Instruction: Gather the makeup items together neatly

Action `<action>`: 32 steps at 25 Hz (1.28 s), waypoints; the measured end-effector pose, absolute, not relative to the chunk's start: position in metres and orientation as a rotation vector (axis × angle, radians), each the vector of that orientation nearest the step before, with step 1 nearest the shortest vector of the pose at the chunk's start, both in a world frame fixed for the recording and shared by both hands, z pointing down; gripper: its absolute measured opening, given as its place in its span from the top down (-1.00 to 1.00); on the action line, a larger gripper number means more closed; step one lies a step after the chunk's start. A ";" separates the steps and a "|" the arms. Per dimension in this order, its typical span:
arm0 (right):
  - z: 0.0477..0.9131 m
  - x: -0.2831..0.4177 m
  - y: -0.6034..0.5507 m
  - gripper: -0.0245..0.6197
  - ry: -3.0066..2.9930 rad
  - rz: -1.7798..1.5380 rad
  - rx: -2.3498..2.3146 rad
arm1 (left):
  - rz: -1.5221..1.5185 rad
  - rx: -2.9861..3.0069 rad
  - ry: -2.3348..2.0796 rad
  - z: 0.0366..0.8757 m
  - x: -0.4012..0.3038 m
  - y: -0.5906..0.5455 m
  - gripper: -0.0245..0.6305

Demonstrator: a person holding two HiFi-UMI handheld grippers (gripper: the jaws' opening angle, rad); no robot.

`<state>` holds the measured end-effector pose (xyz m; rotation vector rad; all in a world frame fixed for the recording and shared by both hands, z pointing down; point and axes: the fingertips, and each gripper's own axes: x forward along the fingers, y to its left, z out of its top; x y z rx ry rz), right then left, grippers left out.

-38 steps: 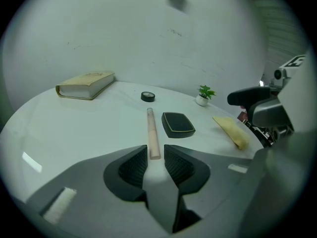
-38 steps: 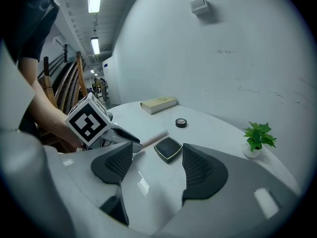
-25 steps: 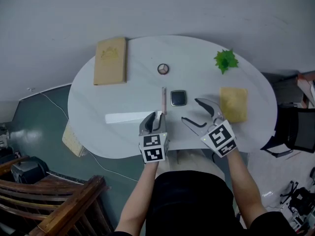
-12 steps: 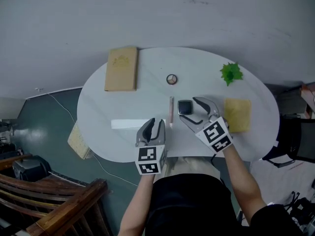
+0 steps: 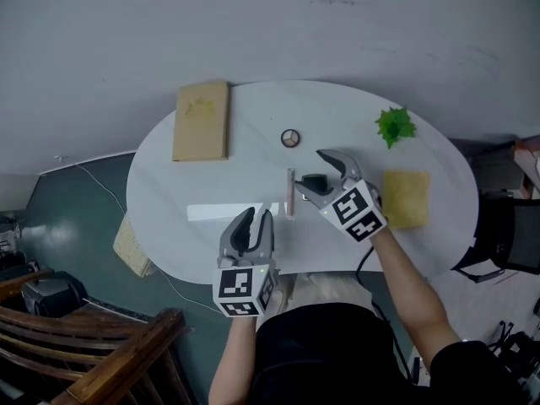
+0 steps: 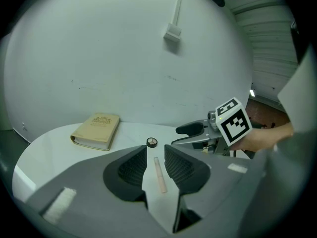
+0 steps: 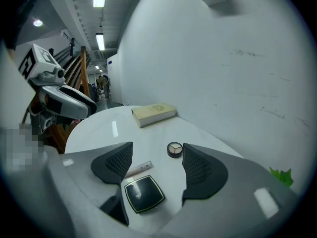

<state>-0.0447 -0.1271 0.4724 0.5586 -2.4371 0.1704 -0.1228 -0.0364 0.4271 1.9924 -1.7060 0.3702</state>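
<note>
On the white oval table (image 5: 169, 184) lie a slim pink tube (image 5: 290, 194), a black square compact (image 5: 313, 180) and a small round eyeshadow compact (image 5: 290, 137). My right gripper (image 5: 314, 172) stands open around the black compact (image 7: 143, 194), one finger on each side, pads apart from it. The tube (image 7: 138, 169) lies just left of it and the round compact (image 7: 174, 149) beyond. My left gripper (image 5: 256, 218) hangs open and empty near the front edge. It looks along the tube (image 6: 159, 175), which lies ahead between its jaws' line, toward the round compact (image 6: 151, 142).
A tan book (image 5: 201, 121) lies at the table's far left. A green plant sprig (image 5: 395, 126) and a yellow cloth (image 5: 405, 198) sit at the right. Wooden furniture (image 5: 93, 344) stands at lower left of the floor, a dark chair (image 5: 506, 234) at right.
My right gripper has moved forward and left until its open fingers flank the black compact. The left gripper has drawn back toward the front edge, away from the tube.
</note>
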 end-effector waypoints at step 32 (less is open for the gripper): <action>0.565 -0.091 -0.199 0.05 -2.259 0.184 0.501 | 0.393 1.912 -1.678 0.445 -0.151 -0.048 0.64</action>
